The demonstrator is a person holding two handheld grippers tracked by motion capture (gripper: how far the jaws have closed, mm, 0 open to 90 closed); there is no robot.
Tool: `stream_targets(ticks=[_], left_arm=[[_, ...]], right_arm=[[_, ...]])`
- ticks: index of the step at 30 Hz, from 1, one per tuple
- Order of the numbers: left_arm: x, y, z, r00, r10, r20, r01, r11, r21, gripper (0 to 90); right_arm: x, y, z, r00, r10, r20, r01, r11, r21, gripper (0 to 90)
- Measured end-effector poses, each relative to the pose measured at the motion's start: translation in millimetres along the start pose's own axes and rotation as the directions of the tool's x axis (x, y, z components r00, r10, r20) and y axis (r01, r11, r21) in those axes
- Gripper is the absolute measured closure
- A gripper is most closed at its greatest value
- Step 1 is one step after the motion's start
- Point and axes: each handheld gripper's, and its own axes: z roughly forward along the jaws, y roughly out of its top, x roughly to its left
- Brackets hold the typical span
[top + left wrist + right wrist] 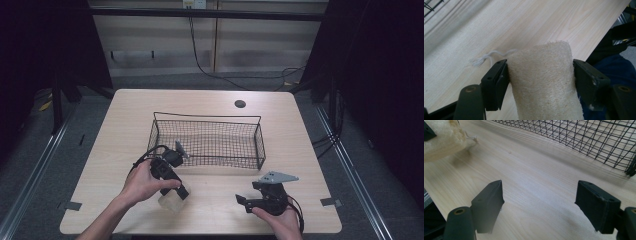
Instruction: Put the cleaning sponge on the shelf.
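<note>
A dim room with pale wall panels and dark frames at both sides surrounds a light wooden table [210, 210], which has a small round hole [240, 104] near its far edge. A cable [220, 75] runs down the back wall and across the floor.

On the middle of the table stands a black wire basket [207, 140], long side toward the person; nothing can be made out inside it.

The person's left hand [142, 182] holds the left gripper [176, 196] just in front of the basket's near left corner. Its jaws are clamped on a loofah [545, 82], a pale, fibrous roll gripped at both sides in the left gripper view. The roll sits low at the table's near left part; whether it touches the wood cannot be told. A thin white string [487, 57] with a frayed end trails from it over the tabletop.

The right hand [282, 222] holds the right gripper [250, 202] near the table's front edge, right of the loofah and apart from it. Its jaws are spread wide with bare wood between them, and a grey plate [277, 177] rides on top.
</note>
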Motion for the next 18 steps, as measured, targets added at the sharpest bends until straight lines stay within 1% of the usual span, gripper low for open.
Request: stream_targets(ticks=[1, 2, 3, 5, 8, 10, 14, 16, 18], left_arm=[[0.4, 0.2, -3.9, 1.0, 0.002, -0.002, -0.002, 1.0, -0.006, 31.5], [0.5, 0.1, -5.4, 1.0, -0.005, 0.0, 0.005, 1.0, -0.008, 31.5], [1.0, 0.1, -6.8, 1.0, -0.004, 0.004, 0.004, 1.0, -0.004, 31.5], [2.0, -0.1, -9.9, 1.0, -0.002, 0.002, 0.002, 0.9999, -0.012, 31.5], [3.8, -0.6, -14.9, 0.9999, -0.016, 0.003, 0.016, 0.9997, -0.019, 31.5], [5.6, -1.0, -18.7, 0.9999, -0.01, 0.002, 0.01, 0.9999, -0.012, 31.5], [8.9, -1.9, -23.9, 0.9985, -0.053, 0.016, 0.054, 0.9976, -0.043, 31.5], [9.8, -2.1, -26.1, 0.9984, -0.051, 0.024, 0.052, 0.9976, -0.046, 31.5], [10.4, -2.2, -27.4, 0.9988, -0.043, 0.024, 0.044, 0.9983, -0.039, 31.5]], right_arm=[[-0.2, 0.0, 0.0, 1.0, 0.0, 0.001, 0.0, 1.0, -0.001, 21.8], [-0.6, 0.0, -0.1, 1.0, 0.0, -0.002, 0.0, 1.0, -0.001, 21.9], [-0.7, 0.0, -0.1, 1.0, -0.001, 0.0, 0.001, 1.0, -0.001, 21.8], [-0.4, 0.0, -0.2, 1.0, 0.0, 0.0, 0.0, 1.0, -0.001, 21.8], [-0.4, 0.0, -0.2, 1.0, 0.0, 0.0, 0.0, 1.0, -0.001, 21.8], [-0.8, 0.0, -0.2, 1.0, -0.002, -0.002, 0.002, 1.0, -0.003, 21.8], [-0.5, 0.0, 0.1, 1.0, 0.0, 0.002, 0.0, 1.0, 0.001, 21.9], [-0.4, 0.3, 0.5, 1.0, -0.003, -0.001, 0.003, 1.0, 0.002, 21.9], [-0.1, 0.2, 0.3, 1.0, -0.004, -0.001, 0.004, 1.0, 0.001, 21.9]])
